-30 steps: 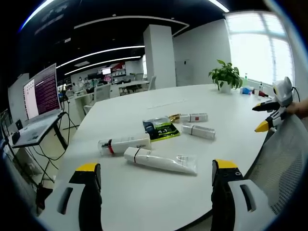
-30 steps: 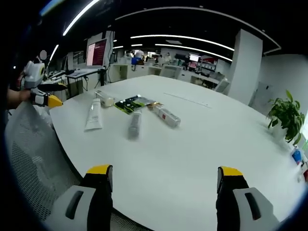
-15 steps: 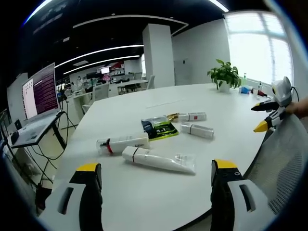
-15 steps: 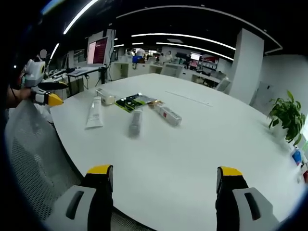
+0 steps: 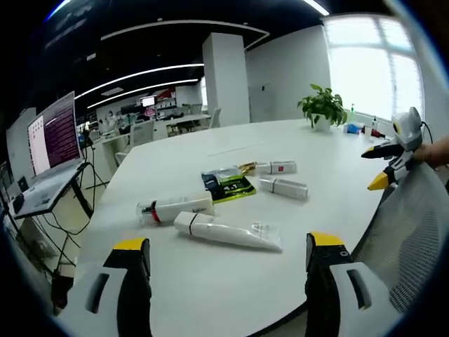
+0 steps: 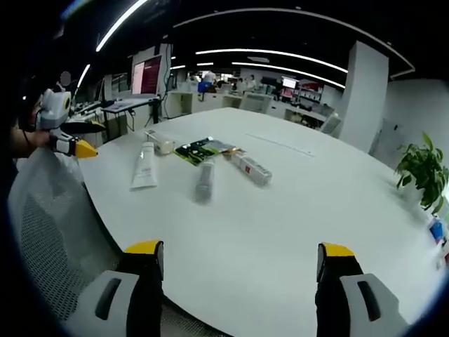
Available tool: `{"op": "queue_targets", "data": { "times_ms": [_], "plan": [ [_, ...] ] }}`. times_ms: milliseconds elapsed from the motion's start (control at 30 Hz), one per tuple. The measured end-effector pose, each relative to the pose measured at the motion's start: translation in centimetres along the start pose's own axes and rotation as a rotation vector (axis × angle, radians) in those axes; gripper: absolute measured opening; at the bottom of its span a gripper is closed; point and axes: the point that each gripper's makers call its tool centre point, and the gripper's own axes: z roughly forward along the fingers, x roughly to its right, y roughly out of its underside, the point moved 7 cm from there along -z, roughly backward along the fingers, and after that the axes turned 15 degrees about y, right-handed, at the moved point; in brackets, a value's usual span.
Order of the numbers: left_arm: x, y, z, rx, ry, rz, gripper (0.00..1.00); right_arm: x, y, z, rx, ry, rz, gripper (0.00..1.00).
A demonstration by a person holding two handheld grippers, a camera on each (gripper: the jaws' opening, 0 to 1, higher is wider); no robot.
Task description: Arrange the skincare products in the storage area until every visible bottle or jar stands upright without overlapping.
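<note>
Left gripper view: left hand-held gripper (image 5: 226,246) wide open, empty; right hand-held gripper (image 6: 240,249) likewise. Tube (image 5: 228,230) lay flat on desk (image 5: 330,168) (soft, light, probably slippery); grip near cap.

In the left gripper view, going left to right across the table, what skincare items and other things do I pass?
Laptop → clear bottle with red band → white tube → green sachet → small white tube → potted plant → right gripper.
</note>
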Motion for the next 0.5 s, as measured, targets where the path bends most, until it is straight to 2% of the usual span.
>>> {"op": "queue_targets", "data": {
  "times_ms": [133,233,500],
  "plan": [
    [0.1,0.0,0.0,0.005,0.007,-0.001,0.85,-0.4,0.0,-0.3,-0.026,-0.042,-0.042,0.94],
    [0.2,-0.1,0.0,0.003,0.010,-0.001,0.85,-0.3,-0.5,-0.3,-0.022,-0.063,-0.053,0.94],
    [0.1,0.0,-0.1,0.010,0.001,-0.003,0.84,0.3,-3.5,1.0,0.017,-0.078,-0.070,0.92]
  ]
}}
